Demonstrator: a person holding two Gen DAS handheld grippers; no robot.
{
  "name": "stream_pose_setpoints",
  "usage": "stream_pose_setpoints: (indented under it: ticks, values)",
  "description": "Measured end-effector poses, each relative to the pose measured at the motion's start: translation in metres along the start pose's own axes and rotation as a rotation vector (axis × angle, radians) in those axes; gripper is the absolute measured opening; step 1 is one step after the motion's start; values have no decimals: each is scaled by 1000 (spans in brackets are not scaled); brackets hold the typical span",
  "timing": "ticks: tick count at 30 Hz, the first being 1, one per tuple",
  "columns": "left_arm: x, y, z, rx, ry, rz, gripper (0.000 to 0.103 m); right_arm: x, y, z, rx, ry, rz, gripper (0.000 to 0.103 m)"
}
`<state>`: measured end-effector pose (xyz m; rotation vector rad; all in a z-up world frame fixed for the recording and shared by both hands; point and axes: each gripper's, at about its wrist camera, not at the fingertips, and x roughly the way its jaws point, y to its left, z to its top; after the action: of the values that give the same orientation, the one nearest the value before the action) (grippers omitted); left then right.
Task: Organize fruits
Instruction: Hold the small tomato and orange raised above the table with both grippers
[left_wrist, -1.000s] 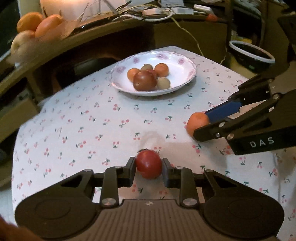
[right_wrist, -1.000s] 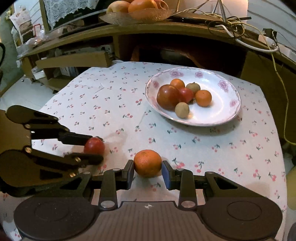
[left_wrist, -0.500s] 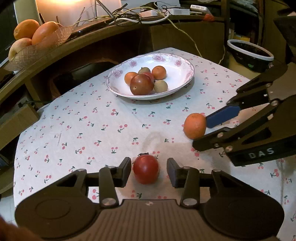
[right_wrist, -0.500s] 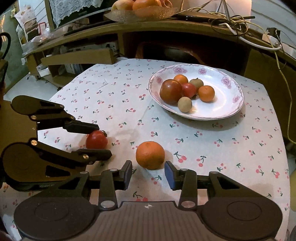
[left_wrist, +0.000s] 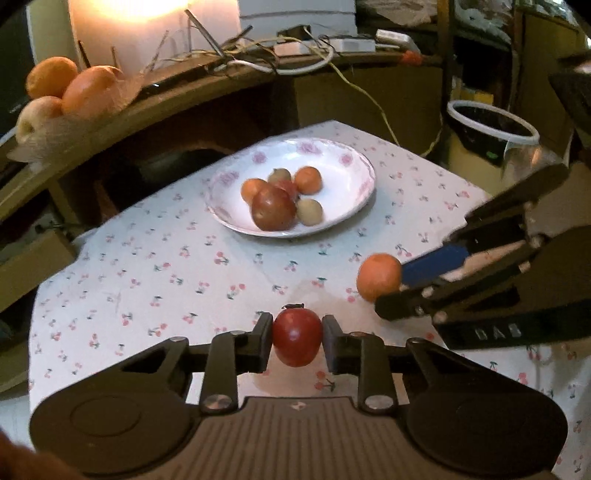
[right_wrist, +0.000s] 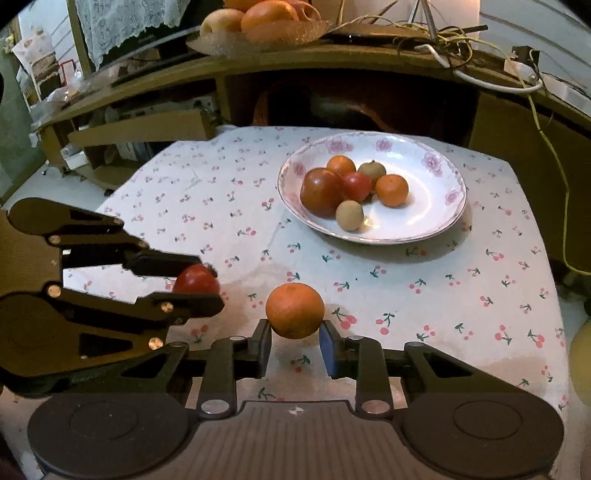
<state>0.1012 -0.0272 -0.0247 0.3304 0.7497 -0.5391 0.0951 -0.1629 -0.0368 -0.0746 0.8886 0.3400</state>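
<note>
Cherry-print table (right_wrist: 461, 295), flowered plate (right_wrist: 439, 162) resting on it

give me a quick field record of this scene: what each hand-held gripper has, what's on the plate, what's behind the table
left hand-held gripper: jaws just closed onto red tomato
right hand-held gripper: jaws just closed onto orange
plate: white, floral rim, six small fruits, on the far side of the table
tablecloth: white with cherry print
shelf behind: basket of fruit, cables

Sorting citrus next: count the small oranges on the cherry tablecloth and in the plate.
3: one orange between the right gripper's pads, two in the plate at and. More may hide behind other fruit.
</note>
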Motion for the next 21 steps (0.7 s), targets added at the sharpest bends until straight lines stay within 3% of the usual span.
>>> stream_pose_setpoints:
  ticks: [10, 21]
  values:
    - [-4, 14, 0, -51, 1, 37, 33, 8, 29, 5, -62, 21, -10, 30]
    - [-5, 23, -5, -60, 6, 48, 33, 10, 19, 8, -6, 16, -1, 30]
